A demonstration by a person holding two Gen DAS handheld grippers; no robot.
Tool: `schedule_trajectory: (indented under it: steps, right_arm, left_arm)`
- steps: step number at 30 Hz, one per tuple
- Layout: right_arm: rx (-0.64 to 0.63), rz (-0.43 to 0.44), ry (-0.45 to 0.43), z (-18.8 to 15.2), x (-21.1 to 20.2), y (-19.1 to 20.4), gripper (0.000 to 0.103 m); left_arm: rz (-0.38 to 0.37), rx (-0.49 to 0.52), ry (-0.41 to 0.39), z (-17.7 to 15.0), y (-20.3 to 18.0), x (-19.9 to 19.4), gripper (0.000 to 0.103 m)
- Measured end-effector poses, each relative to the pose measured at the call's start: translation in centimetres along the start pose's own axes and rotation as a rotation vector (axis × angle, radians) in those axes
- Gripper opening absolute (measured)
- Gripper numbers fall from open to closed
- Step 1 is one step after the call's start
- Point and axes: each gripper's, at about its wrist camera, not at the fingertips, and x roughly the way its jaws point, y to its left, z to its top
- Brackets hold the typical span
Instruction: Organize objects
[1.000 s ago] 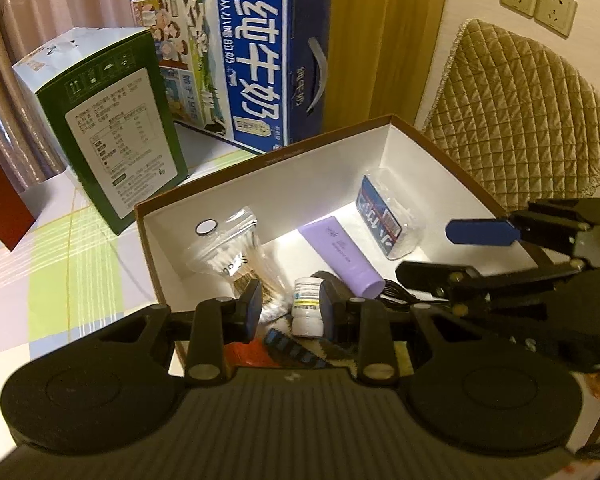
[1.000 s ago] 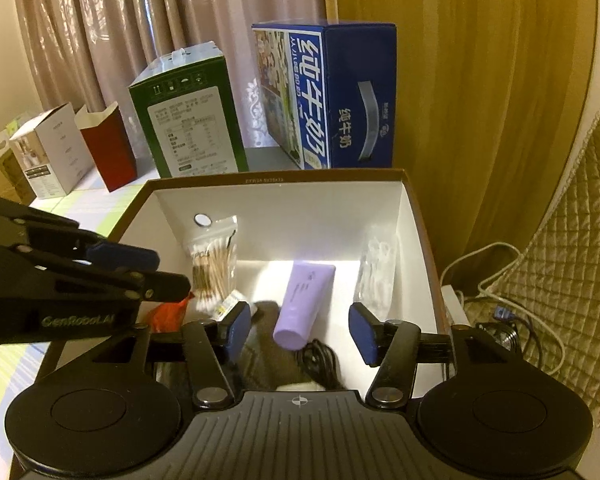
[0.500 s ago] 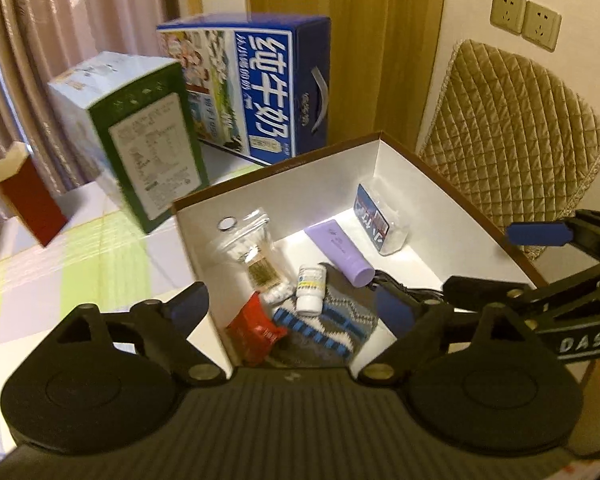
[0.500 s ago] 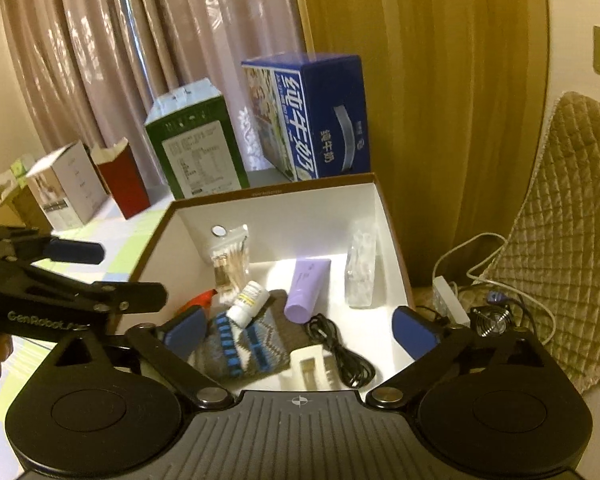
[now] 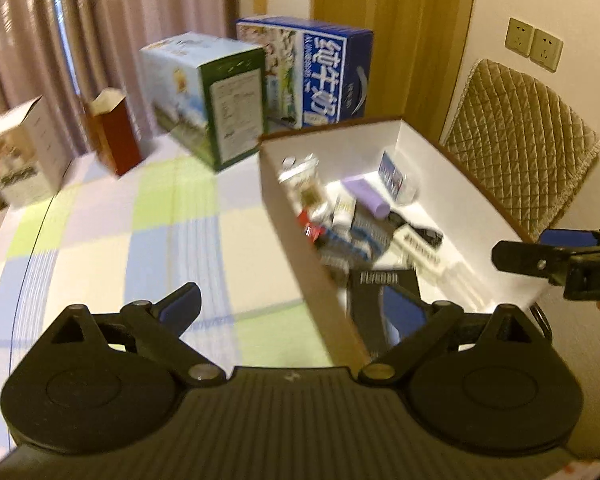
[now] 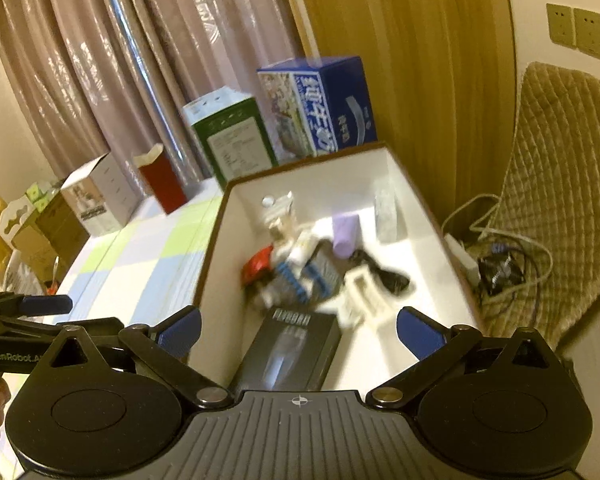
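Left tongs (image 5: pixel 296 314) and right tongs (image 6: pixel 298 330), both spread wide and holding nothing, hang over the near end of an open storage box (image 6: pixel 416 196) on the checked surface (image 5: pixel 148 240). Ahead of the right tongs, inside the box, lie a black carton (image 6: pixel 290 354), a purple tube (image 6: pixel 345 235), a small white bottle (image 6: pixel 302 249), a red packet (image 6: pixel 257 266) and a black cable (image 6: pixel 384 274). Beyond the box stand a green carton (image 5: pixel 216 100) and a blue milk carton (image 5: pixel 324 72).
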Motion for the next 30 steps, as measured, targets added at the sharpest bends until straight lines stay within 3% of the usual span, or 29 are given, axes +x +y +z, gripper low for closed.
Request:
schedule_trajectory:
  steps: [9, 18, 30]
  right_arm:
    - [-0.002, -0.005, 0.086, -6.9, -3.9, 6.2, 0.101]
    - [-0.051, 0.012, 0.117, -11.9, -6.0, 12.0, 0.101]
    - [-0.078, 0.015, 0.126, -14.6, -6.9, 15.6, 0.101]
  left_arm:
    - [0.006, -0.046, 0.063, -7.3, 3.8, -7.0, 0.096]
    - [0.028, -0.094, 0.068, -13.6, 7.3, -12.4, 0.096]
    - [0.043, -0.122, 0.058, -17.3, 10.0, -15.9, 0.096]
